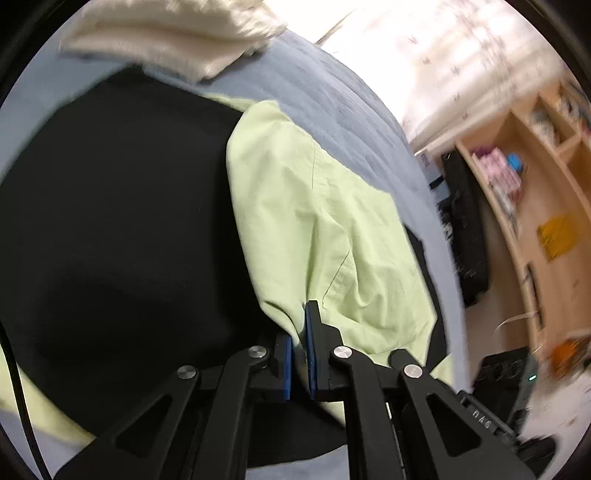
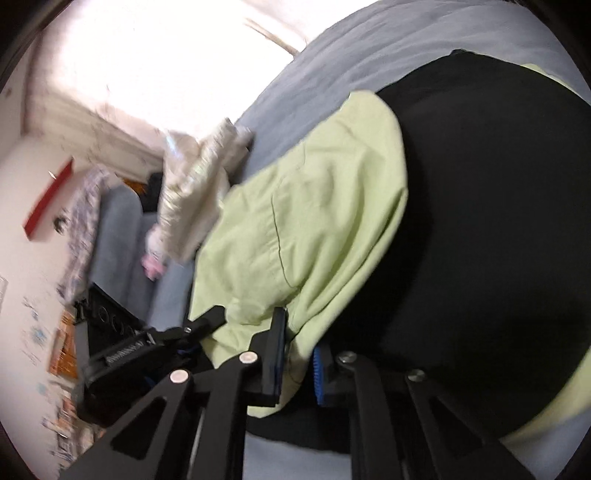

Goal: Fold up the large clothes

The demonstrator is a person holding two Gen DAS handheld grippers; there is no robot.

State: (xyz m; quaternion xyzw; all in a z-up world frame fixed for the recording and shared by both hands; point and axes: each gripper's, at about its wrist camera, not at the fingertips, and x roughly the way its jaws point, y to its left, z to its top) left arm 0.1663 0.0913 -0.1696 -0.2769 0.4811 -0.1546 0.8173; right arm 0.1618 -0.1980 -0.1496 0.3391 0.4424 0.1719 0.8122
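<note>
A pale green garment [image 1: 314, 221] lies over a black board-like sheet [image 1: 110, 221] on a blue-grey bed [image 1: 332, 92]. My left gripper [image 1: 300, 332] is shut on the green garment's edge, the cloth pinched between the blue pads. In the right wrist view the same green garment [image 2: 314, 206] drapes over the black sheet [image 2: 498, 221]. My right gripper [image 2: 299, 343] is shut on a bunched edge of it. The other gripper [image 2: 147, 347] shows at the lower left of the right wrist view.
A cream folded cloth [image 1: 166, 33] lies at the bed's far end. Wooden shelves [image 1: 535, 166] stand past the bed's edge. A crumpled light cloth [image 2: 199, 177] and a grey sofa [image 2: 118, 229] are beside the bed [image 2: 351, 55].
</note>
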